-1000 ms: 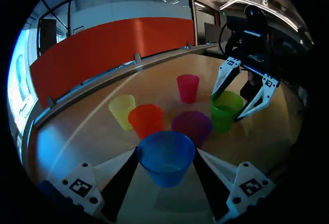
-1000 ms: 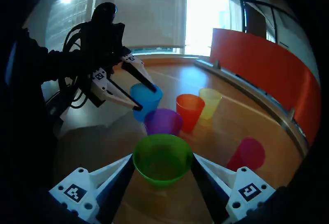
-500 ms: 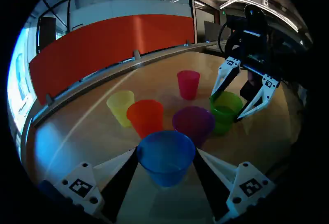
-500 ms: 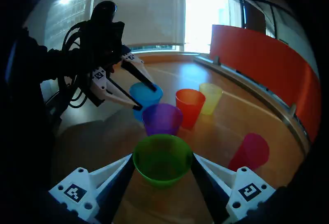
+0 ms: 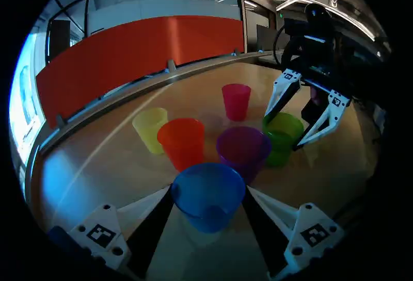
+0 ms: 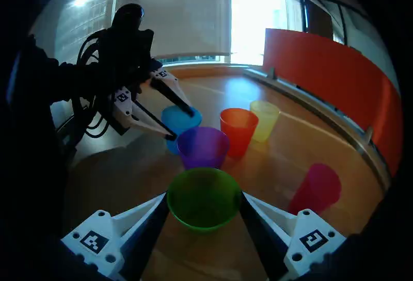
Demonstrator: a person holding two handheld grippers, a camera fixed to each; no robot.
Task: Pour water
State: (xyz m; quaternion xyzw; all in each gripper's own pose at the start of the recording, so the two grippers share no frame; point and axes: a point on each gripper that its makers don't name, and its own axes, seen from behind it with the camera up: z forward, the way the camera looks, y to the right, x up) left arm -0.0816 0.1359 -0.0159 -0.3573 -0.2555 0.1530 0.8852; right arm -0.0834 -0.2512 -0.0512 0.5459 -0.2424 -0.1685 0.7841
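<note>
Blue cup (image 5: 208, 196) is sitting upright between the fingers of the left claw (image 5: 208, 192), which is clamping on its sides at the near edge of the left gripper view. It is looking slightly raised off the bench (image 5: 98, 172), though I cannot tell for sure. A faint glint is showing low inside it; whether that is water is hard to say.

The right claw (image 6: 204, 197) is likewise clamping on the green cup (image 6: 204, 203), which is hanging upright just right of the purple cup (image 5: 243, 149). The purple cup is standing just beyond the blue one, with the orange cup (image 5: 181, 141) beside it on the left, the yellow cup (image 5: 149, 128) farther left and the pink cup (image 5: 236, 101) standing apart at the far side.

As I am judging it, the crowding is making the main risk. Tipping either held cup here is inviting a finger or rim to knock the purple or orange cup over. Both claws are working near the same purple cup, so they may be clashing. A pour started off-centre is sending water onto the bench. The cups are tapering, so a slack grip is letting one slip while tilting.
</note>
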